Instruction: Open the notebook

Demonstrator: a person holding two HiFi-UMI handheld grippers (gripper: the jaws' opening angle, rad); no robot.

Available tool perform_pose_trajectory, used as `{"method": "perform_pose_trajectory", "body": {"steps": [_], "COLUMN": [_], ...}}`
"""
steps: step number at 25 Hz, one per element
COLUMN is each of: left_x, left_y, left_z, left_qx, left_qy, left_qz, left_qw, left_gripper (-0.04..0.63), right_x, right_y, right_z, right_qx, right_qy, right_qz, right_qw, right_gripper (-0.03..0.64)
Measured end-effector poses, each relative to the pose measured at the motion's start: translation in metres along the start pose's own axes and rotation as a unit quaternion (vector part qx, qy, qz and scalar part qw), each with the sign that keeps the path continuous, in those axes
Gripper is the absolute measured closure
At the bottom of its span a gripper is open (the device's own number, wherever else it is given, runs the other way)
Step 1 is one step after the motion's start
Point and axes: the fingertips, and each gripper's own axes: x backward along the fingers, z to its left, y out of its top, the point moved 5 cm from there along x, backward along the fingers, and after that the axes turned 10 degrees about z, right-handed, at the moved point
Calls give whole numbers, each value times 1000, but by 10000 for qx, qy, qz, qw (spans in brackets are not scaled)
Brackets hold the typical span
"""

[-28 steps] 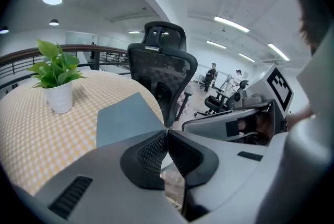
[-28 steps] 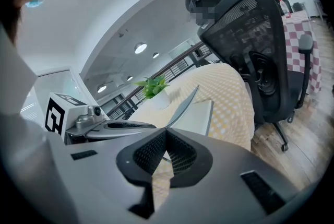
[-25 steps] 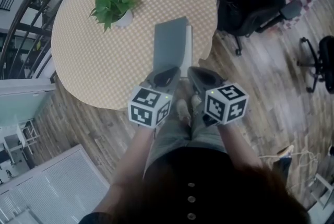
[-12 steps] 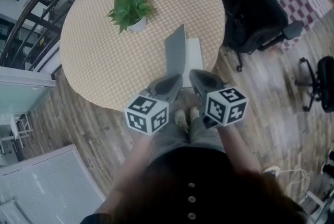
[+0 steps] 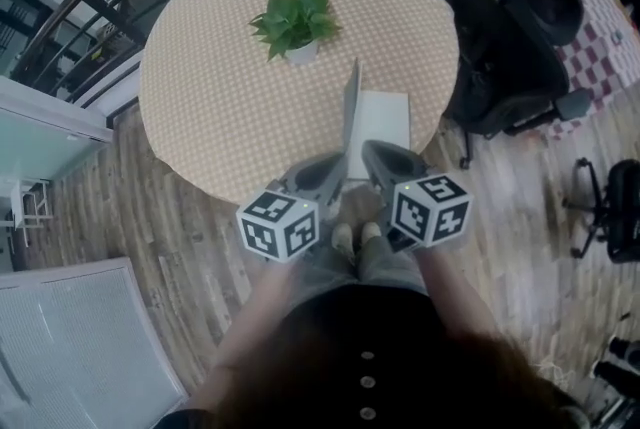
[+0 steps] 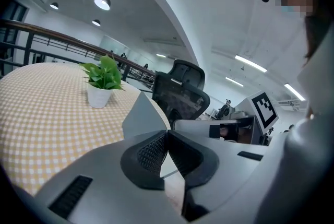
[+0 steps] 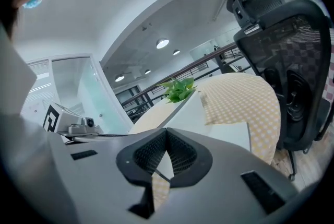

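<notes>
The notebook lies near the front edge of the round checked table [image 5: 210,97]. Its grey cover [image 5: 352,112] stands almost upright, edge-on to the head view, and the white pages [image 5: 385,122] lie flat to its right. My left gripper [image 5: 338,162] is at the cover's near edge on the left, with my right gripper [image 5: 368,149] close beside it on the right. The left gripper view shows the cover's grey outer face [image 6: 141,116] running into the shut left gripper [image 6: 167,134]. Its white inner face [image 7: 185,108] runs into the shut right gripper [image 7: 166,133].
A small potted plant [image 5: 293,22] stands behind the notebook at mid-table. A black office chair [image 5: 510,27] is close to the table's right side. A dark railing [image 5: 80,37] curves behind the table at the left. The person's feet [image 5: 350,237] are on the wood floor below the grippers.
The cover has swung up from a low slant to nearly upright. Both grippers have risen with its near edge, staying side by side.
</notes>
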Motion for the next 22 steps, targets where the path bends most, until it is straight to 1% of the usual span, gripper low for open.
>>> {"method": "perform_pose_trajectory", "body": {"steps": [7,13,22], "left_x": [17,29,39], "left_y": [-11,-19,-28], "left_z": [19,36,52], "left_qx": [336,637,835], "left_qy": [183,404,667], "left_qz": [-152,-333,-493], "left_qw": [9992,9966,9931], "left_gripper": [575,575,574], "right_x": [-15,-27,-38], "right_y": [1,-1,-6], "right_z": [15,25,29], "right_qx": [181,321,399], "right_qy": [151,266,336], "right_qz": [175,381,601], "right_qw": [9996,9984,9968], "right_gripper": [606,606,606]}}
